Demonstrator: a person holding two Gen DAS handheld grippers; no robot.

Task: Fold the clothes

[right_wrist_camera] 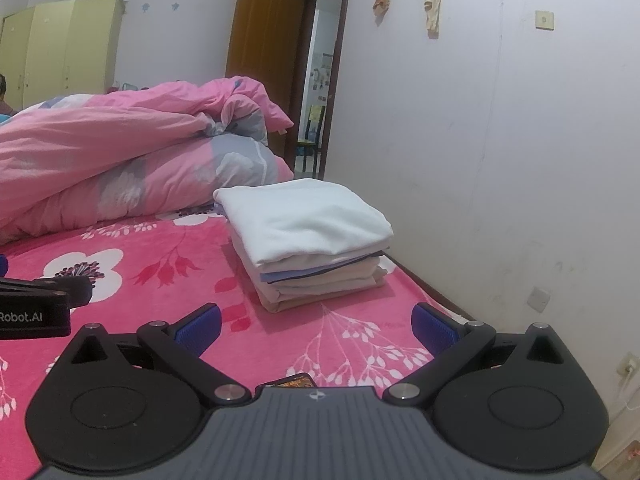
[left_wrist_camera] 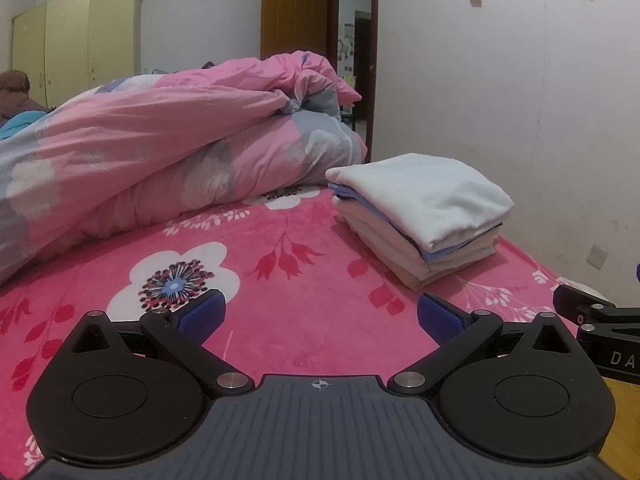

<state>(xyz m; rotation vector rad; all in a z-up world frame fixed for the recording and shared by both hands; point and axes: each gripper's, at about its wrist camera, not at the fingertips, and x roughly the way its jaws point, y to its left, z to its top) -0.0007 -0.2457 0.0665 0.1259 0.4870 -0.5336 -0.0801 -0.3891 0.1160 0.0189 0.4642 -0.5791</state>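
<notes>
A stack of folded clothes [left_wrist_camera: 424, 216] [right_wrist_camera: 308, 236] lies on the pink flowered bedspread [left_wrist_camera: 288, 264] [right_wrist_camera: 168, 264], close to the wall. Its top piece is white, with blue and beige layers under it. My left gripper [left_wrist_camera: 320, 316] hovers open over the bedspread, short of the stack and to its left, nothing between its blue pads [left_wrist_camera: 202, 312]. My right gripper [right_wrist_camera: 316, 324] is open too, right in front of the stack, and holds nothing. Part of the right gripper [left_wrist_camera: 596, 320] shows at the left wrist view's right edge, and the left gripper's body [right_wrist_camera: 36, 304] shows at the right wrist view's left edge.
A bunched pink and grey quilt [left_wrist_camera: 168, 152] [right_wrist_camera: 132, 152] fills the far left of the bed. The white wall [left_wrist_camera: 540, 120] runs along the bed's right side. A brown door [right_wrist_camera: 268, 36] stands open at the back, and yellow wardrobes [left_wrist_camera: 76, 48] line the far left. A small dark object [right_wrist_camera: 298, 380] lies under the right gripper.
</notes>
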